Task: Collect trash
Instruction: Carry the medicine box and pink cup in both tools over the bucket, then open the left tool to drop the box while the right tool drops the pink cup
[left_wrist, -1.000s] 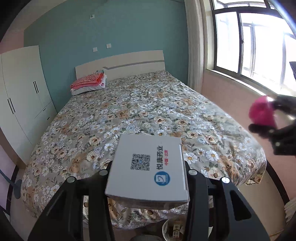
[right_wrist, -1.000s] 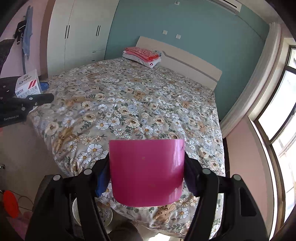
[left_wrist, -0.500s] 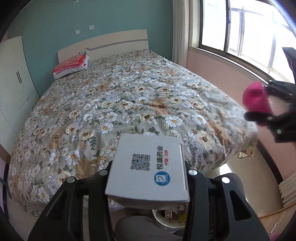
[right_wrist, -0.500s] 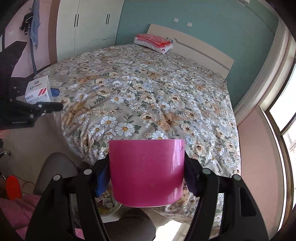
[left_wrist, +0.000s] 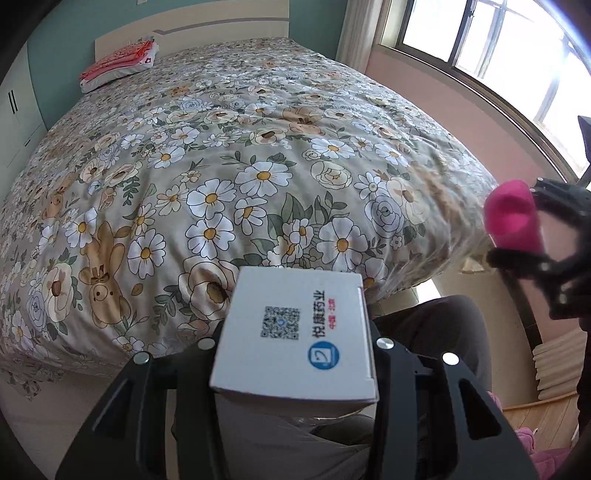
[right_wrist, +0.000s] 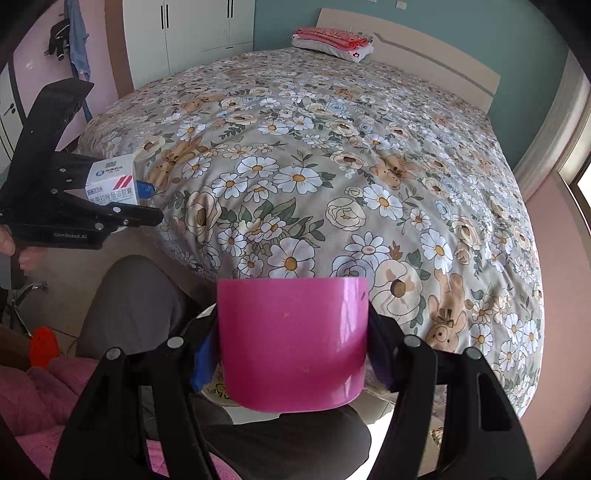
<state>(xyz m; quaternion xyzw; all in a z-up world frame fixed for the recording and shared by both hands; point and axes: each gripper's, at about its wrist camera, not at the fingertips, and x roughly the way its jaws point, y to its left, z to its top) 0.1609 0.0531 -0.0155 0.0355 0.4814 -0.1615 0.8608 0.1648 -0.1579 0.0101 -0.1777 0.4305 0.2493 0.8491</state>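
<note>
My left gripper (left_wrist: 295, 343) is shut on a white medicine box (left_wrist: 295, 332) with a QR code and blue logo, held in the air at the foot of the bed. The box also shows in the right wrist view (right_wrist: 110, 184), at the left. My right gripper (right_wrist: 293, 332) is shut on a pink cup (right_wrist: 293, 339), also held in the air. The cup shows in the left wrist view (left_wrist: 513, 214) at the right. A trash bin is mostly hidden below the cup and box.
A bed with a floral quilt (left_wrist: 240, 166) fills both views, with folded red and white bedding (left_wrist: 118, 62) at the headboard. A window (left_wrist: 498, 48) is on the right, white wardrobes (right_wrist: 192, 33) on the left. The person's grey-trousered knees (right_wrist: 136, 306) are below the grippers.
Both grippers have tilted down and come lower and nearer to the foot of the bed, still holding box and cup. The person's knees have come into view.
</note>
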